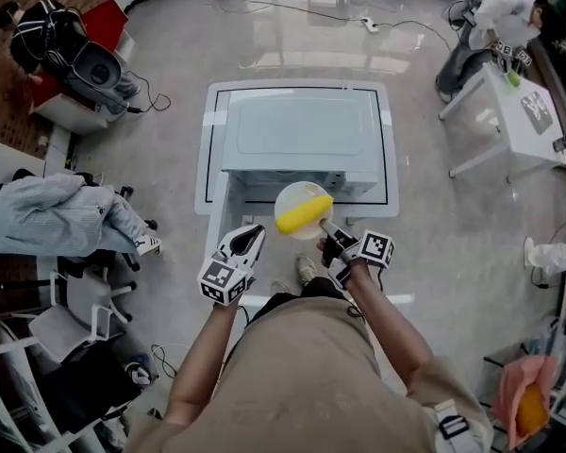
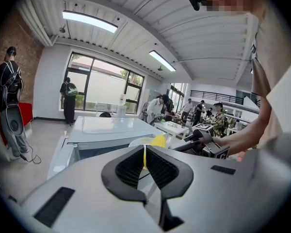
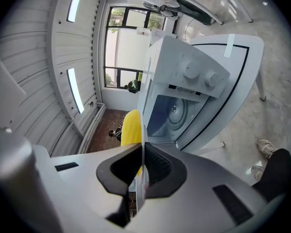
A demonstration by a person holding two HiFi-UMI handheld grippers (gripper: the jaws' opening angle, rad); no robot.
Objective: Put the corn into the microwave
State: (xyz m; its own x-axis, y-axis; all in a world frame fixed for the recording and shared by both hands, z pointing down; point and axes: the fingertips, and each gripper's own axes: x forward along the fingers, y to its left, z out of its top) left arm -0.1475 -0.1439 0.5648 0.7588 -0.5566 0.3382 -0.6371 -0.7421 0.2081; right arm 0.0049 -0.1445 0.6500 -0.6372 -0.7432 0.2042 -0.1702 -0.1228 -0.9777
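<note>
Grey floor surrounds a white table [image 1: 210,163] bearing a white microwave [image 1: 297,135], whose cavity stands open toward the person. Just before that opening, at 6 o'clock of the oven, the yellow corn [image 1: 305,215] lies on a pale round plate [image 1: 292,196]. The right gripper [image 1: 326,229] pinches the plate rim at 4 o'clock, probably so the corn rides in without being touched. The left gripper [image 1: 253,237], at 8 o'clock of the plate, has its jaws pressed together on nothing; it seems only ready to help.
</note>
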